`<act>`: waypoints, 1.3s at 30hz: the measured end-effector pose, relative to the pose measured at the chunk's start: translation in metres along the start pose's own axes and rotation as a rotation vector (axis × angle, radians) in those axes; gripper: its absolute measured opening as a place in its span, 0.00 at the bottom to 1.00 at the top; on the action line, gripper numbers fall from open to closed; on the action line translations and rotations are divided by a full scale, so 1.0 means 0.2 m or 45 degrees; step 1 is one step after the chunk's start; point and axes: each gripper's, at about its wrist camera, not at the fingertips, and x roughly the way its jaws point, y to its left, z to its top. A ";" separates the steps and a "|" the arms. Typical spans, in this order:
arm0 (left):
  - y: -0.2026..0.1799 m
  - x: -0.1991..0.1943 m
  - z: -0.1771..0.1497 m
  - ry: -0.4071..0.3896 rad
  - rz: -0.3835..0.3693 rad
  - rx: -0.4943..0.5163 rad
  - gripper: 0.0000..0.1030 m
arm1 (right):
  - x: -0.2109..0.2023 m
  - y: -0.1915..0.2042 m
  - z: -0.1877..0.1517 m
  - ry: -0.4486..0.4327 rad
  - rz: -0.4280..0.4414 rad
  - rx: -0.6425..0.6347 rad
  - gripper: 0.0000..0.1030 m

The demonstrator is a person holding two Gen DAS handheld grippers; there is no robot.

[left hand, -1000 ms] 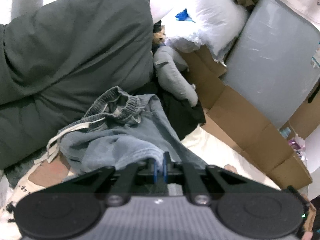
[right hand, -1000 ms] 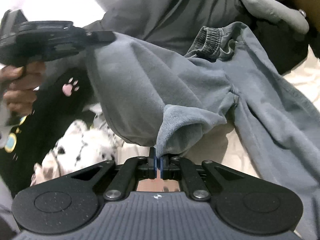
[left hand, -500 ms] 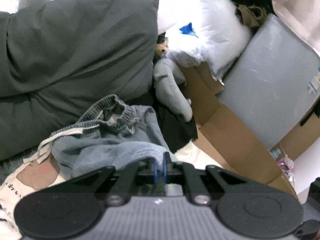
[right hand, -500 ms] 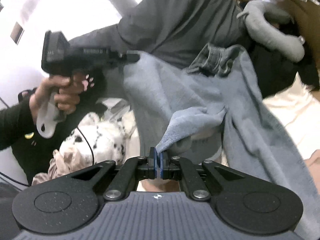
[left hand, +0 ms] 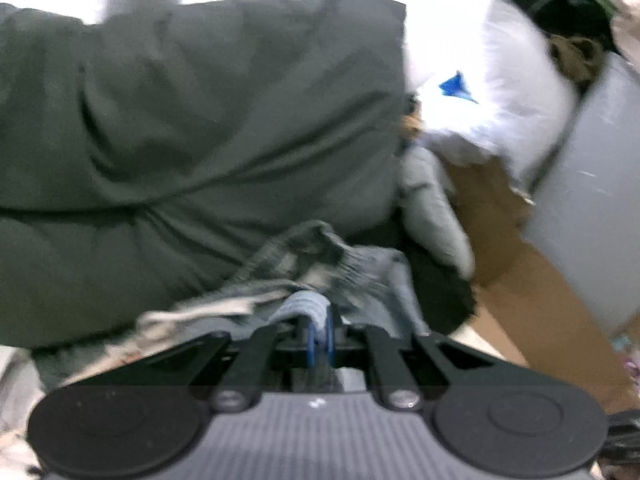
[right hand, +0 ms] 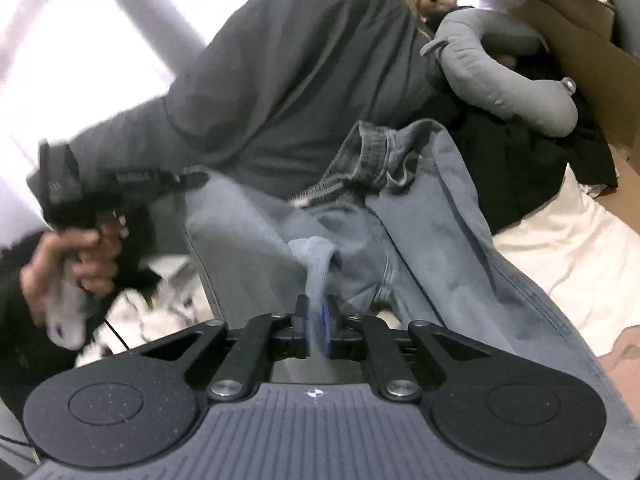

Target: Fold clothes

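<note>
A large dark green fabric cushion [right hand: 304, 64] fills the back of the scene, with a brown cardboard box [right hand: 592, 52] and a grey curved plush pillow [right hand: 500, 76] to its right. In front of the cushion, a pair of faded grey-blue cotton trousers with a gathered elastic waistband [right hand: 436, 208] hangs partly lifted over a cream sheet [right hand: 560, 248], its waistband bunched against the cushion and 1 leg running down to the lower right. The left gripper [left hand: 318, 332] is clenched on a ribbed hem of the trousers, the cloth squeezed between its 2 blue pads; in the right wrist view the same tool is held out at the left by a hand [right hand: 68, 264], blurred. The right gripper [right hand: 315, 332] has just been opening: a gap shows between its pads and a narrow fold of the trousers stands in that gap, seemingly no longer pinched. The likely trouble is that this freed corner drops and slumps while the other side stays raised, so the trousers twist rather than lie flat. The bunched waistband may also catch against the cushion, leaving a crooked fold.
</note>
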 end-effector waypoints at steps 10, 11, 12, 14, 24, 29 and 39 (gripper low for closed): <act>0.17 0.14 0.05 -0.012 0.142 -0.042 0.06 | 0.14 -0.17 -0.25 0.123 -0.121 0.093 0.24; 0.18 0.15 0.06 -0.013 0.156 -0.043 0.06 | 0.16 -0.19 -0.29 0.144 -0.134 0.108 0.25; 0.20 0.17 0.06 -0.012 0.171 -0.047 0.07 | 0.19 -0.21 -0.33 0.162 -0.149 0.128 0.29; 0.22 0.21 0.05 0.022 0.198 -0.075 0.11 | 0.25 -0.24 -0.41 0.188 -0.183 0.177 0.41; 0.21 0.21 -0.29 0.224 0.240 -0.072 0.51 | 0.43 -0.39 -0.71 0.142 -0.182 0.442 0.46; 0.19 0.19 -0.42 0.293 0.235 -0.057 0.55 | 0.54 -0.48 -0.81 0.055 -0.153 0.641 0.47; 0.15 0.24 -0.81 0.533 0.198 -0.203 0.58 | 0.67 -0.52 -0.90 -0.031 -0.130 0.819 0.48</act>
